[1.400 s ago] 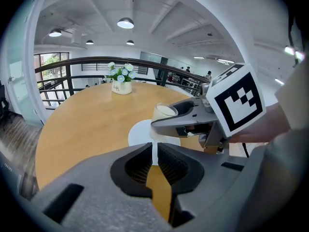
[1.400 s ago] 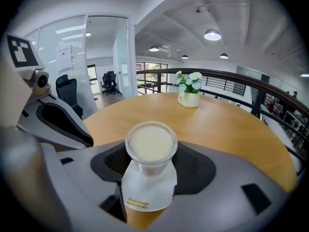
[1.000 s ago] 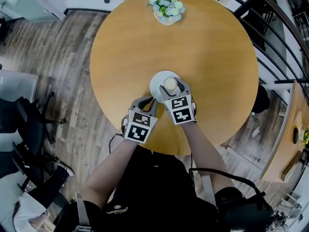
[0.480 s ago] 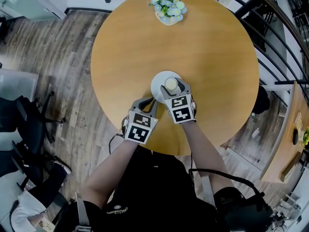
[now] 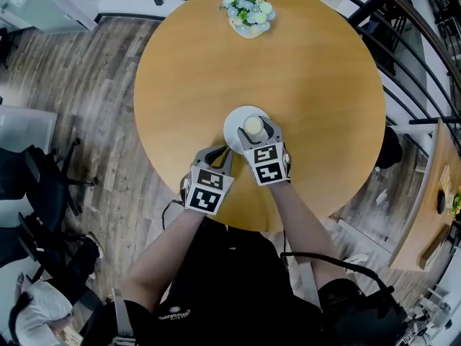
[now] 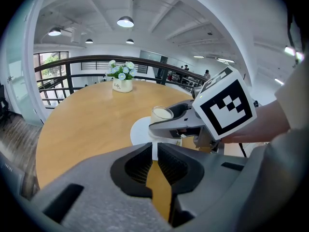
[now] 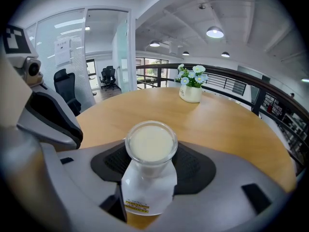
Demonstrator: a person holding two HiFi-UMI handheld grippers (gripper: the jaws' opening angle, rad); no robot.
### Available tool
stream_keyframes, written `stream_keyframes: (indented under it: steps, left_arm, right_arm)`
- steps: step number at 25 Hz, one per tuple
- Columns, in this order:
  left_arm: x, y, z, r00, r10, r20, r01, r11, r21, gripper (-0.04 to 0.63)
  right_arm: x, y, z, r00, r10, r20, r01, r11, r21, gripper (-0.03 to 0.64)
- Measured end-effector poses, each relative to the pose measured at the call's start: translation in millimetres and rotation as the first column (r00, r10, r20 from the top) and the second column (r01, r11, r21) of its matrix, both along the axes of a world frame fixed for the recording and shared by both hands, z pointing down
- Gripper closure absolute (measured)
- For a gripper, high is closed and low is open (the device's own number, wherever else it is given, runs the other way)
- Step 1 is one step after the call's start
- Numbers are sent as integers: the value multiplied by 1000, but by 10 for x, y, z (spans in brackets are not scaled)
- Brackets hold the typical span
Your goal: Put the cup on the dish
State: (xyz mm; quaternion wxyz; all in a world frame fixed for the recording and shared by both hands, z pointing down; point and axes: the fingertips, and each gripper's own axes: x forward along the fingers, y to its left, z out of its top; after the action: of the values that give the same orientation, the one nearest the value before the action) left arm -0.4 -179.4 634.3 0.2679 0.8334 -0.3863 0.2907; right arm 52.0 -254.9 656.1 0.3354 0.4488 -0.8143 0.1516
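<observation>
A glass cup (image 5: pixel 253 125) of milky white liquid stands over the white dish (image 5: pixel 234 125) near the table's front. My right gripper (image 5: pixel 255 130) is shut on the cup, one jaw on each side. In the right gripper view the cup (image 7: pixel 151 146) sits between the dark pads (image 7: pixel 195 166), with the dish (image 7: pixel 145 192) showing below it. I cannot tell whether the cup touches the dish. My left gripper (image 5: pixel 225 150) is shut and holds nothing, its tips at the dish's near-left rim. The left gripper view shows the dish (image 6: pixel 140 132) and the cup (image 6: pixel 161 114) just ahead.
The round wooden table (image 5: pixel 310 92) carries a pot of flowers (image 5: pixel 248 11) at its far edge. A black railing (image 5: pixel 410 56) curves round the back and right. An office chair (image 5: pixel 43 179) stands on the floor to the left.
</observation>
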Motion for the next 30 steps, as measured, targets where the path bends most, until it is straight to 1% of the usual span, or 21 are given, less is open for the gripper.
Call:
stream_keyframes:
  steps: [3, 8, 14, 30]
  left_arm:
    - [-5, -13, -3, 1000, 0, 0, 0, 1000, 6, 558]
    - [19, 19, 29, 1000, 4, 2, -4, 1000, -9, 558]
    - [16, -11, 7, 1000, 7, -2, -7, 1000, 4, 558]
    - [-25, -4, -3, 1000, -5, 9, 5, 1000, 5, 558]
  right_arm:
    - [-12, 1, -1, 1000, 1, 3, -1, 1000, 0, 357]
    - [-3, 5, 4, 1000, 0, 4, 0, 1000, 3, 357]
    - [-12, 10, 9, 1000, 10, 12, -10, 1000, 1, 357]
    - [19, 8, -12, 1000, 14, -7, -14, 1000, 9, 356]
